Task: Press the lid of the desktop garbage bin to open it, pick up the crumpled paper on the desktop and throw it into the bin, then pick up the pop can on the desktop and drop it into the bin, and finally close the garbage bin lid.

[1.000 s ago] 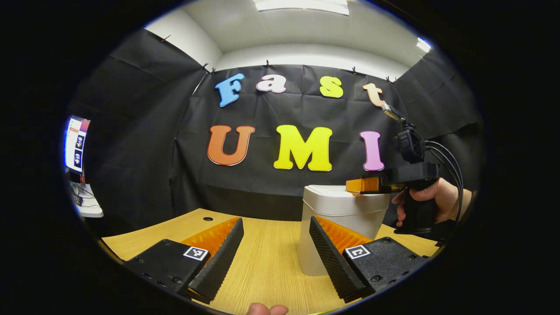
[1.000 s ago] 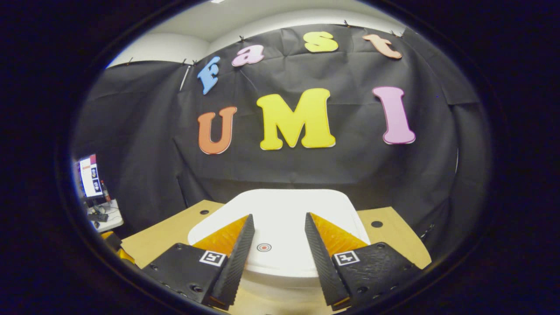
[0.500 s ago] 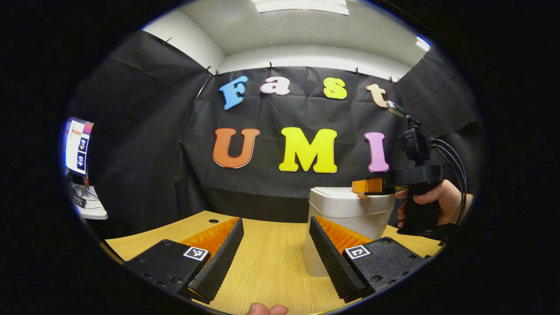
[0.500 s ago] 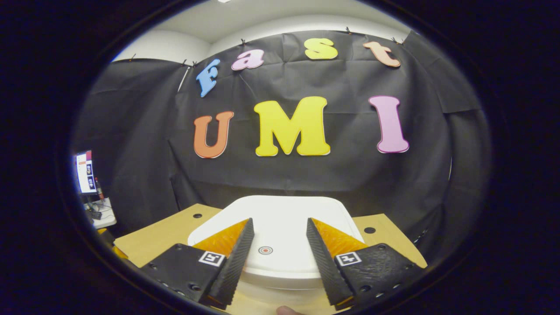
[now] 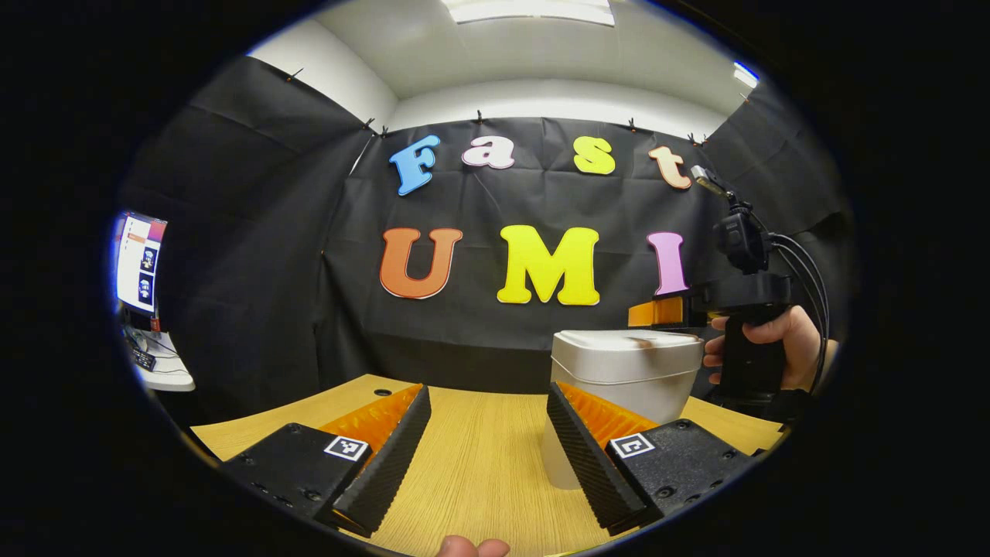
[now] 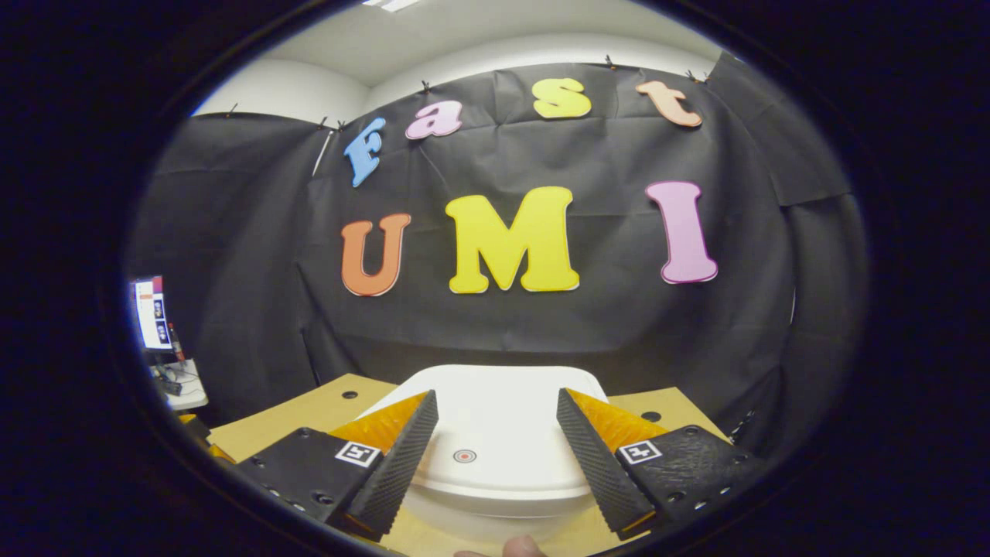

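Both grippers are wide open and hold nothing. Right gripper (image 6: 495, 452) hangs above the bin (image 5: 619, 371) lid (image 6: 495, 433), probably clear of it, ready to press.

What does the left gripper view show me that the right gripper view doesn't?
Left gripper view: the bin side-on, standing on the table, with the right gripper, held by a hand, just above the lid with a gap showing; the left gripper is open over bare table.
Right gripper view: the lid's top from above, its round mark between that gripper's open fingers.
Both: the bin with its lid down, the table, and a monitor at far left.
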The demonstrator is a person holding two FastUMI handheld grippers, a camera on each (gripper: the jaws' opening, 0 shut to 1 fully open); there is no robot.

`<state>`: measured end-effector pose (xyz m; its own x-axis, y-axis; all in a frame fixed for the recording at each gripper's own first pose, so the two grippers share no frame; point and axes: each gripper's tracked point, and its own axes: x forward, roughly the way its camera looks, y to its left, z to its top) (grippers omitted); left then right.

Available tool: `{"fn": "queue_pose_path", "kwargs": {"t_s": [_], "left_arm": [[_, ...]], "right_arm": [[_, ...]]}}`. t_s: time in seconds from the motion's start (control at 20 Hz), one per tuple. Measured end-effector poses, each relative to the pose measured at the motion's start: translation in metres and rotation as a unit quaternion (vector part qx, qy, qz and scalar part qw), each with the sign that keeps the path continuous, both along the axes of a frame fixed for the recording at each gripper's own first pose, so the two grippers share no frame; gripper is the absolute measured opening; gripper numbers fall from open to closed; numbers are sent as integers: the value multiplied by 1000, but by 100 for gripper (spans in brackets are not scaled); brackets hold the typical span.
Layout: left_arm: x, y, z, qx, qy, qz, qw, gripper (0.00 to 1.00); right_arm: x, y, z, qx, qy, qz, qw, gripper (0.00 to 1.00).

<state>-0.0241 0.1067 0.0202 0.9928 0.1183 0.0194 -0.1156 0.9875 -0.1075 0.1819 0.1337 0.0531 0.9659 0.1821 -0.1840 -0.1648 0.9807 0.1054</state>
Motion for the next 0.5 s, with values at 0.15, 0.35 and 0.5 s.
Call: {"fn": "queue_pose_path", "kwargs": {"t_s": [0.15,0.35,0.5], "left_arm": [[3,-3,-4,-1,4,-2,1000,97],[2,-10,-2,2,3,-7,1000,98],[4,-16,-4,3,6,-11,1000,98]], "right_arm": [[-16,-12,17,7,-32,-3,999,95],[-55,-45,22,-10,-80,-19,997,96],[-88,-77,7,-14,-98,-44,994,95]]}}
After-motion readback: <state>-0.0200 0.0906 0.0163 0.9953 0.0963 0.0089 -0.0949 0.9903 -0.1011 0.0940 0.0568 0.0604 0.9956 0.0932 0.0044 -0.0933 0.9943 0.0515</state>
